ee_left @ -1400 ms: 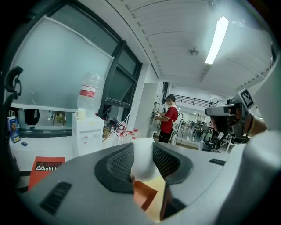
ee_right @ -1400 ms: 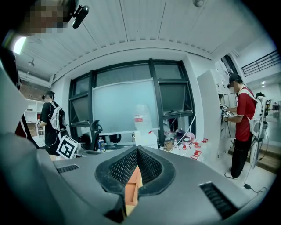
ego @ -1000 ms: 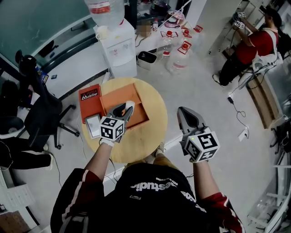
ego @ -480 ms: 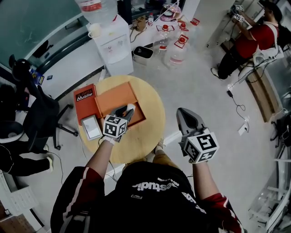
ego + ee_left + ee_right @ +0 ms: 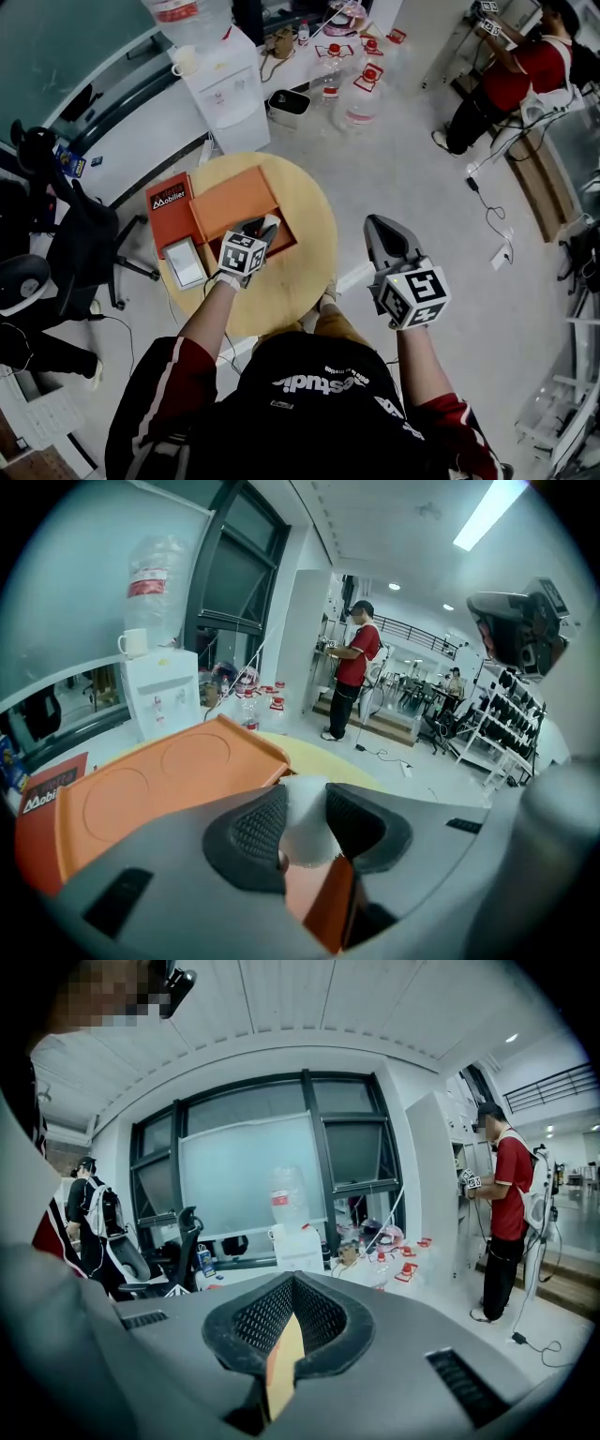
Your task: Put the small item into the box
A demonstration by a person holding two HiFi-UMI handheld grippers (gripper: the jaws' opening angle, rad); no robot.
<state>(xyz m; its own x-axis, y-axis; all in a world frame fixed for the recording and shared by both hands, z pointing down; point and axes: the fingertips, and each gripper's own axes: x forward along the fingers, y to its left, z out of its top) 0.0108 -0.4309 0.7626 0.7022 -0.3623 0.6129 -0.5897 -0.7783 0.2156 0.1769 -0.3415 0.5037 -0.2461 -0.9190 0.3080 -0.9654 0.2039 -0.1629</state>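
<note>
round table (image 5: pixel 309 246): left gripper (image 5: pixel 265 225) clamps small white fuzzy item (image 5: pixel 305 825) at orange box (image 5: pixel 232 202); right gripper (image 5: pixel 378 228) closed.

Right gripper (image 5: pixel 292 1278) — jaws meeting at the tips, water dispenser (image 5: pixel 296 1248) beyond.

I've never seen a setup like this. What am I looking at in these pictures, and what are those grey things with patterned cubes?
They are hand-held grippers, and the cubes are part of them; one person holds both. The top-down picture comes from a camera on that person's head; the other two ride on the grippers, looking along their jaws. On the table lie an orange box, a red panel and a pale flat item. The left gripper pinches a small white item over the box's corner. The right gripper is shut and empty, beside the table.
</note>
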